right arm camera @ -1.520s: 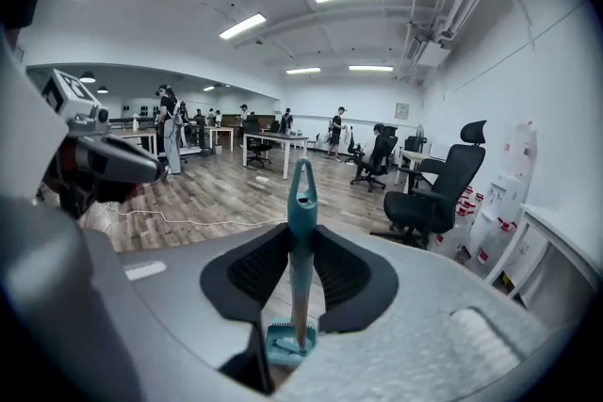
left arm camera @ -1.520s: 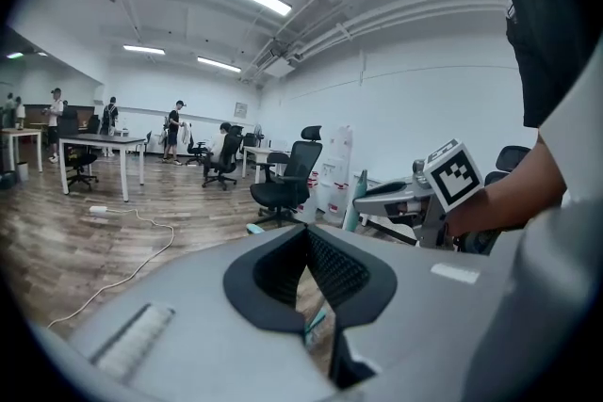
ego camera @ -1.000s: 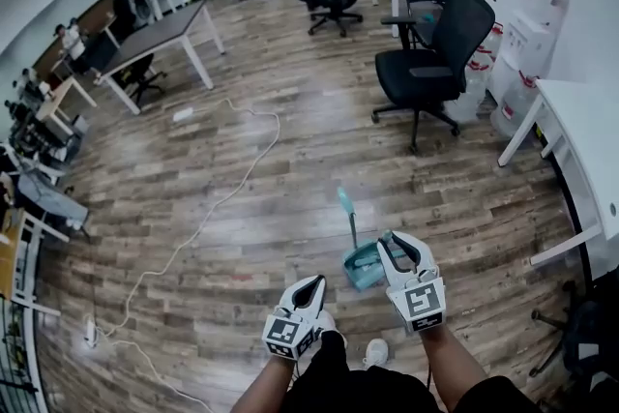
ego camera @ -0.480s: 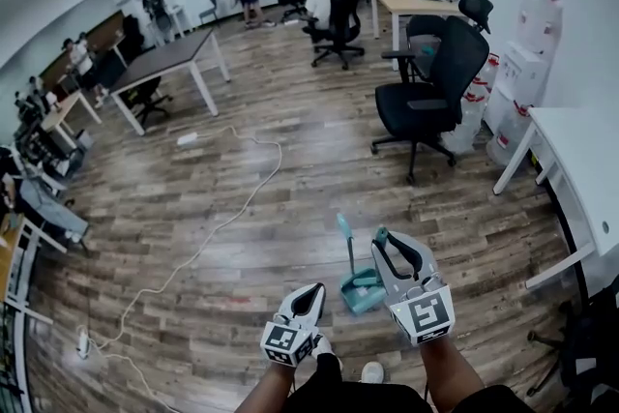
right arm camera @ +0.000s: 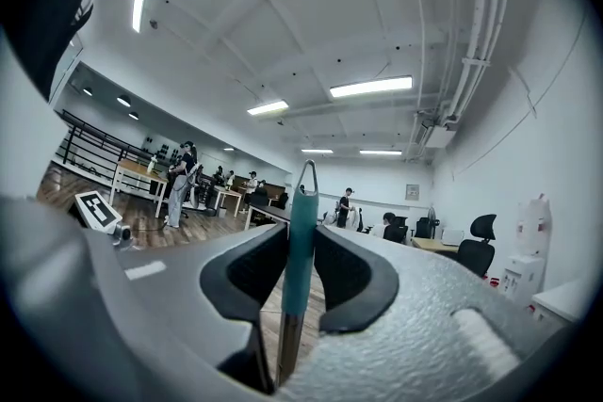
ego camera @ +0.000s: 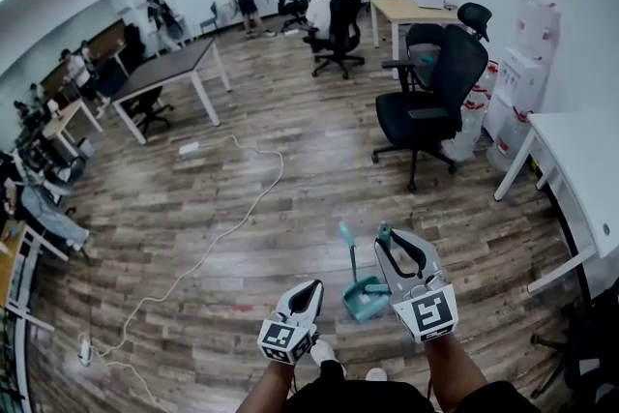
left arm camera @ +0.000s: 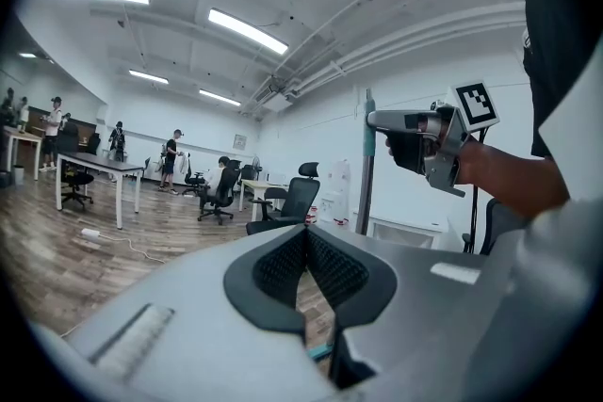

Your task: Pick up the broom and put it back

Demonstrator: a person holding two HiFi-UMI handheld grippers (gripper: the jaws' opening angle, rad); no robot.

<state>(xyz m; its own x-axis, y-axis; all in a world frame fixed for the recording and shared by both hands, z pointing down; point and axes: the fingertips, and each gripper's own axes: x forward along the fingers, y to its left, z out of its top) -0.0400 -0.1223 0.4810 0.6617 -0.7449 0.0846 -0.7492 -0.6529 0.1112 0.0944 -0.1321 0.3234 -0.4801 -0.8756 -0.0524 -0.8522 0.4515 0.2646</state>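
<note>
The broom's teal handle (right arm camera: pixel 300 231), topped by a hanging loop, stands upright between the jaws of my right gripper (right arm camera: pixel 301 245), which is shut on it. From the head view the handle's top (ego camera: pixel 383 232) pokes out of the right gripper (ego camera: pixel 388 241); the brush is hidden below it. Just left of it, a teal dustpan (ego camera: pixel 366 298) with an upright handle (ego camera: pixel 346 239) stands on the wood floor. My left gripper (ego camera: pixel 315 285) hangs beside it, shut and holding nothing. The left gripper view shows its pads (left arm camera: pixel 320 264) closed together and the broom pole (left arm camera: pixel 366 174) in the right gripper (left arm camera: pixel 400 120).
A black office chair (ego camera: pixel 426 102) stands ahead on the right, with a white desk (ego camera: pixel 585 160) and water bottles (ego camera: pixel 503 116) further right. A white cable (ego camera: pixel 227 222) runs over the floor on the left to a power strip (ego camera: pixel 189 149). Tables, chairs and people fill the far end.
Both grippers have risen, the right one more, taking the broom handle up with it. The dustpan has stayed on the floor.
</note>
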